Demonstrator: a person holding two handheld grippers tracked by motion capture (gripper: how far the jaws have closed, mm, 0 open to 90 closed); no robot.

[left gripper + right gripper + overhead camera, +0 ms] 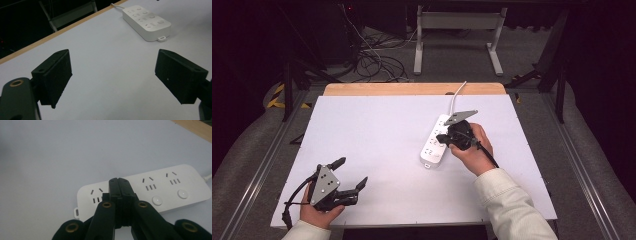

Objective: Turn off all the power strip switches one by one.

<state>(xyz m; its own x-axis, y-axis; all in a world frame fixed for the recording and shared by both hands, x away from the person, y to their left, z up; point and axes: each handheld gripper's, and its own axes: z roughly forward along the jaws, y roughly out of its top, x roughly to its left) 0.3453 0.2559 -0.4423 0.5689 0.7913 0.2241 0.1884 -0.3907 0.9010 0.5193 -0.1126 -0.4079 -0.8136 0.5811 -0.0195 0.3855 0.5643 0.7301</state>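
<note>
Right gripper [118,181] – jaws pressed together – hides power strip's [160,187] middle socket

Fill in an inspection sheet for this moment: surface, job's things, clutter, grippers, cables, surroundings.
Surface: white tabletop with a wooden strip along its far edge.
Job's things: white power strip lying flat right of centre, sockets and round buttons facing up.
Clutter: nothing seen.
Grippers: left gripper open, near the front left corner, holding nothing; right gripper shut, its tips over the power strip beside a button; whether they touch it cannot be told.
Cables: white cord runs from the power strip over the far edge; a black cable trails from the right gripper.
Surroundings: dark floor with tangled wires and a white frame.
</note>
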